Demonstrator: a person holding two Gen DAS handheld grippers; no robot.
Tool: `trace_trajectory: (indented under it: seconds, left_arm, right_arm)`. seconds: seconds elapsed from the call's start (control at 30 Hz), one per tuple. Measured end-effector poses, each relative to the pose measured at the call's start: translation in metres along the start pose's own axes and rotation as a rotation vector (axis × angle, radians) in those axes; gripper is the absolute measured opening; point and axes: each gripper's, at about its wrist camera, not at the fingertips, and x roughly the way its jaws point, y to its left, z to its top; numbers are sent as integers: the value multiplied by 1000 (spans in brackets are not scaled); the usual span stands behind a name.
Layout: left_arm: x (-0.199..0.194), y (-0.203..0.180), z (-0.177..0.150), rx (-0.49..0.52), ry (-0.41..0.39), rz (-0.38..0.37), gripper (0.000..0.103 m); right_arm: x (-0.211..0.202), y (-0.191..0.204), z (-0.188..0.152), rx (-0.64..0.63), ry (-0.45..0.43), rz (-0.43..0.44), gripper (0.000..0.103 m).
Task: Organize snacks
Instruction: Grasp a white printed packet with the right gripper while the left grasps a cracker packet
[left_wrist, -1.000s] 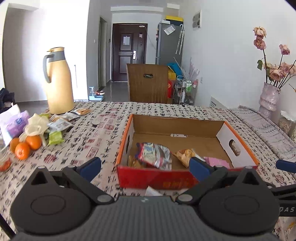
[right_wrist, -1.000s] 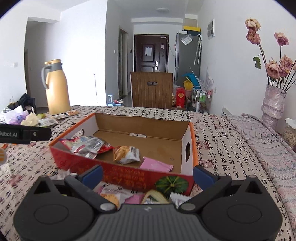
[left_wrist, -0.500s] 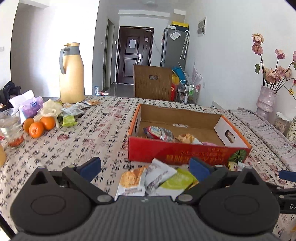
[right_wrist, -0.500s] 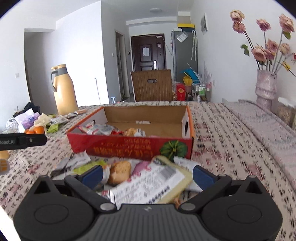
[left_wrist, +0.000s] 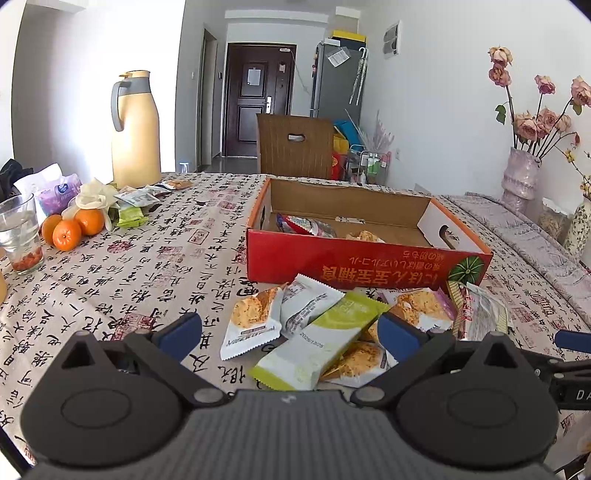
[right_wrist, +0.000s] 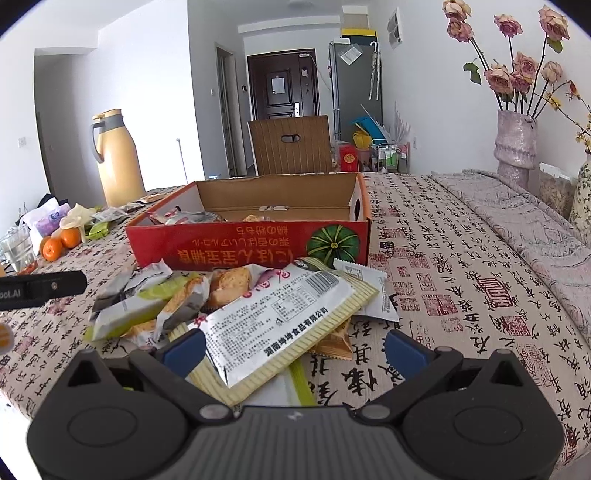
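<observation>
Snack pile (right_wrist: 236, 302) before right gripper (right_wrist: 293, 349)

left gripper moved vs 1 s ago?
Yes. The left gripper has pulled back from the red box: its near wall sat at the fingertips then; now a snack pile lies between.

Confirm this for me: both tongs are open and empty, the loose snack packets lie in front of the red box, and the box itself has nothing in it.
One detail is wrong: the red box is not empty. The left wrist view shows a few packets already inside it. The rest stands: the left tongs and right tongs are open and empty, and the loose snack packets lie in front of the box.
</observation>
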Motion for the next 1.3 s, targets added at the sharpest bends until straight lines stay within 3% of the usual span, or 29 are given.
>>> trace_trajectory:
  seconds: [0.33, 0.63, 1.03, 1.17, 1.23, 1.3]
  left_arm:
    - [10, 9, -1, -16, 20, 8, 103]
    - [23, 17, -1, -30, 43, 6, 103]
    - [34, 18, -3, -36, 68, 6, 103]
    - [33, 18, -3, -38, 64, 9, 103]
    - [33, 19, -3, -42, 64, 11, 103]
    - [33, 20, -3, -44, 65, 13, 103]
  right_arm:
    - [28, 8, 20, 19, 13, -17, 103]
    - [74, 12, 25, 80, 88, -135, 103]
    - [69, 11, 18, 42, 130, -99, 94]
    - [75, 18, 20, 29, 152, -81, 74]
    - [76, 21, 21, 19, 151, -81, 57]
    - [76, 22, 23, 20, 146, -77, 45]
